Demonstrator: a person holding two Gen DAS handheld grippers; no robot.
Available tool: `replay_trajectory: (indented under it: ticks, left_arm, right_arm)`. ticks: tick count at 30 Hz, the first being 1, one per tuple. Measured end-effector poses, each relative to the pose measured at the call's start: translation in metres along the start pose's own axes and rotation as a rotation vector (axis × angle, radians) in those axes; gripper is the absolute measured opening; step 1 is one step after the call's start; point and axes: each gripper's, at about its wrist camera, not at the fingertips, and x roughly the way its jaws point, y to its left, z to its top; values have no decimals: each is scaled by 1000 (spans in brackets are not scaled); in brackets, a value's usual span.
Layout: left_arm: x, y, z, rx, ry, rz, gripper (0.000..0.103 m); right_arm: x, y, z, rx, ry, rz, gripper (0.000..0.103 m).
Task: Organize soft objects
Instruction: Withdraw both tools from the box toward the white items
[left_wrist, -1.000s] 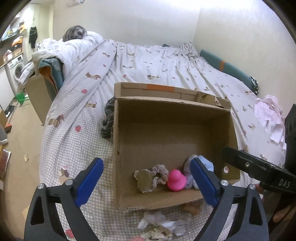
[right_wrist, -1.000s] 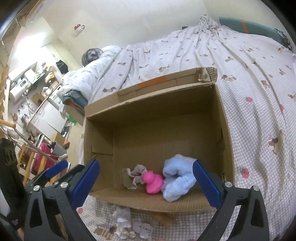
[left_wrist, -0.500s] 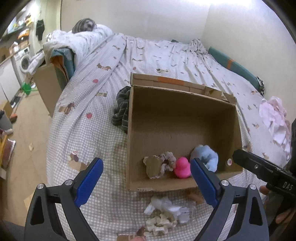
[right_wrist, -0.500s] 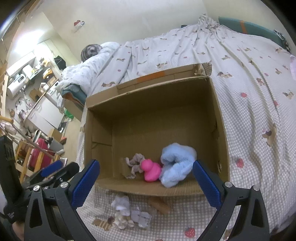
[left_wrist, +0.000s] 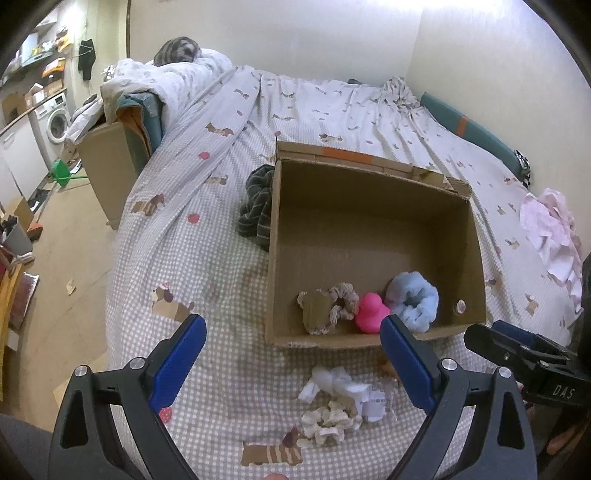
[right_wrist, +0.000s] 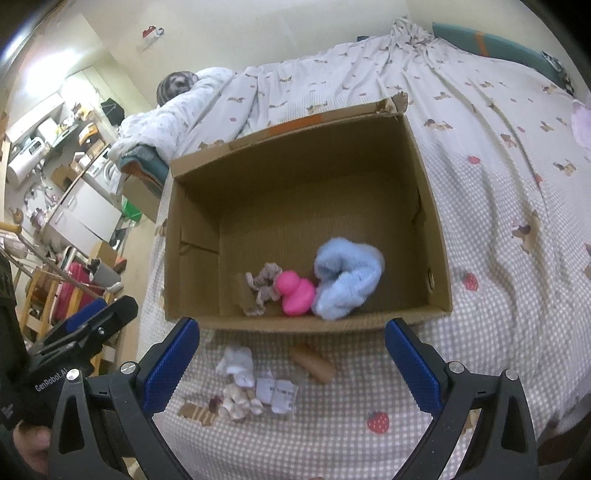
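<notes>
An open cardboard box (left_wrist: 369, 177) (right_wrist: 295, 140) stands on the bed. Inside lie a beige scrunchie (left_wrist: 341, 301) (right_wrist: 264, 282), a pink rubber duck (left_wrist: 371, 308) (right_wrist: 295, 291) and a light blue fluffy scrunchie (left_wrist: 415, 299) (right_wrist: 347, 278). In front of the box on the sheet lie a white crumpled cloth (left_wrist: 327, 380) (right_wrist: 236, 363), a cream scrunchie (left_wrist: 325, 421) (right_wrist: 240, 400), a paper tag (right_wrist: 279, 393) and a brown soft piece (right_wrist: 314, 365). My left gripper (left_wrist: 291, 360) is open and empty, above the sheet before the box. My right gripper (right_wrist: 291, 363) is open and empty above the loose items.
A dark striped cloth (left_wrist: 258, 206) lies against the box's left side. A pink garment (left_wrist: 550, 229) lies on the bed at right. A piled duvet (left_wrist: 166, 81) sits at the bed's far left. The bed edge drops to the floor on the left.
Both grippers have drawn back and up from the box. The loose items before the box have come into fuller view. Nothing was grasped.
</notes>
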Motion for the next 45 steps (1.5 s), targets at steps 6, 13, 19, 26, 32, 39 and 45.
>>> replay_trajectory:
  ticks: [6,13,19,26,32,39,45]
  left_arm:
    - [0,2,-10,-25,47,0,94]
    - [2,-1,-22,-6,82,30,94]
    - [8,6,-33,-18,122,45,94]
    - [28,29,-43,-89,223,50,94]
    - [53,27,-60,-124,348,-41,94]
    - [80,-26,-80,9,442,-151,79]
    - [102,-40,-88,48,469,-120,66]
  right_arm:
    - [2,-3,-10,18,34,-9,103]
    - [8,-6,-20,61,77,6,103]
    - [23,-14,-37,107,182,-18,103]
    - [33,-31,-50,127,258,-96,103]
    - [29,-47,-53,180,270,-91,103]
    - [31,-53,-51,191,284,-94,103]
    - [37,-51,-52,180,293,-103,103]
